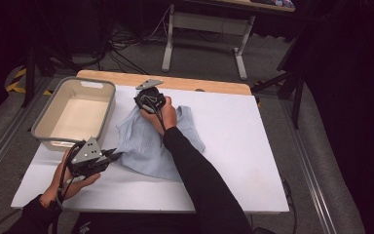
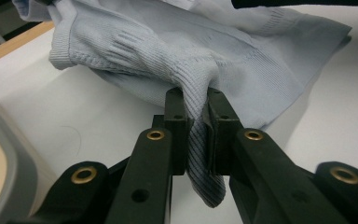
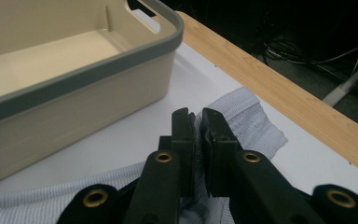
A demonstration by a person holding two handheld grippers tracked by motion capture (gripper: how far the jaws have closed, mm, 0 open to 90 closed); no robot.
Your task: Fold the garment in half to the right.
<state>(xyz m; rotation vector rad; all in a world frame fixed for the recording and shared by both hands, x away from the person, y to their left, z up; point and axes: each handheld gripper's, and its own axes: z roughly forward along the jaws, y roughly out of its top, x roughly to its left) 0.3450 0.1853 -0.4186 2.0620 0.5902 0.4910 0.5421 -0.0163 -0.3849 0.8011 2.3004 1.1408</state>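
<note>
Pale blue knit garment lies mid-table, right of the empty bin; left gripper pinches its near-left corner, right gripper clamps its far edge: grasp complete, next likely a joint lift toward the bin.

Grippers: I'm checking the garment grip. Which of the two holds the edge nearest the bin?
The right gripper: it pinches the light-blue knit garment at its far edge, beside the beige bin. The left gripper grips the near corner.
</note>
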